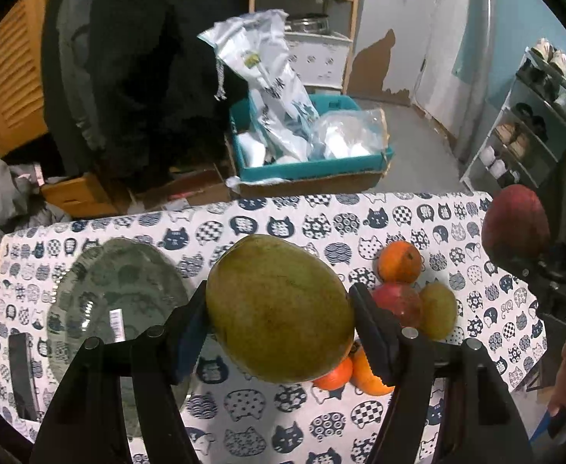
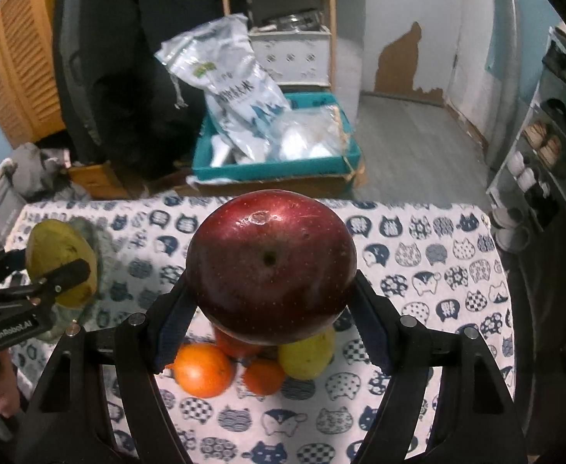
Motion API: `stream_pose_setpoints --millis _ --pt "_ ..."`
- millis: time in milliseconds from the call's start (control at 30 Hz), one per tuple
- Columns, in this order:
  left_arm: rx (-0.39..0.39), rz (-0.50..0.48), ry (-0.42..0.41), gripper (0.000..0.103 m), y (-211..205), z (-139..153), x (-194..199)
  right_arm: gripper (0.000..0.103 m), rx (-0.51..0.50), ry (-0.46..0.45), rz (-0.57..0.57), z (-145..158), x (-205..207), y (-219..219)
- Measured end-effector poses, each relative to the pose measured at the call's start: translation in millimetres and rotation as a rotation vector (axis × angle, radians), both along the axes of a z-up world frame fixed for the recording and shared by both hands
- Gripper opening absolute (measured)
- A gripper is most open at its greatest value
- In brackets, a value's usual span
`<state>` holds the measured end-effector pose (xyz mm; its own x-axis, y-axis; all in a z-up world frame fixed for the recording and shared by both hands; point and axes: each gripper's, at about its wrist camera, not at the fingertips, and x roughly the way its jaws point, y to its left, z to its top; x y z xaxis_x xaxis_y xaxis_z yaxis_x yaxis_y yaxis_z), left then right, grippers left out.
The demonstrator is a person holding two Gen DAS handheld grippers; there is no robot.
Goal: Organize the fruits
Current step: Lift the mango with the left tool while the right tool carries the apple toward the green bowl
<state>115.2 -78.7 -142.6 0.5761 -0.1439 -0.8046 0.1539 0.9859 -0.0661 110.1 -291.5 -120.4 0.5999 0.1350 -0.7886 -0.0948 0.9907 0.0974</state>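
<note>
My left gripper (image 1: 279,309) is shut on a large green mango (image 1: 279,305) and holds it above the cat-print table, just right of a clear glass plate (image 1: 116,301). My right gripper (image 2: 271,290) is shut on a dark red apple (image 2: 271,263) above a small pile of fruit: two oranges (image 2: 202,369), a yellow-green fruit (image 2: 306,355) and a red fruit partly hidden. In the left wrist view the pile shows an orange (image 1: 399,261), a red apple (image 1: 397,301) and a green fruit (image 1: 437,309). The right gripper with its apple (image 1: 515,228) shows at the right edge there.
The table's cat-print cloth (image 1: 283,216) ends at a far edge. Beyond it on the floor stands a teal box (image 1: 310,166) with plastic bags. A shoe rack (image 1: 530,123) is at the right. A dark phone-like object (image 1: 21,379) lies left of the plate.
</note>
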Motion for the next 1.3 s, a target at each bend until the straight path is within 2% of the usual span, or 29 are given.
stream_pose_setpoints --millis 400,633,967,1300 --pt "-0.016 0.079 -0.062 0.071 52.6 27.3 -18.7 0.076 0.024 -0.052 0.093 30.6 -1.3 52.9" --pt "-0.012 0.141 -0.090 0.071 89.3 37.2 -27.1 0.076 0.038 -0.053 0.155 37.1 6.8 94.2" --pt "-0.006 0.236 -0.076 0.071 143.2 28.3 -29.1 0.076 0.066 -0.035 0.244 36.0 22.7 160.1" --pt "-0.001 0.332 -0.034 0.071 201.7 4.9 -28.9 0.076 0.085 0.011 0.324 18.9 40.9 228.1"
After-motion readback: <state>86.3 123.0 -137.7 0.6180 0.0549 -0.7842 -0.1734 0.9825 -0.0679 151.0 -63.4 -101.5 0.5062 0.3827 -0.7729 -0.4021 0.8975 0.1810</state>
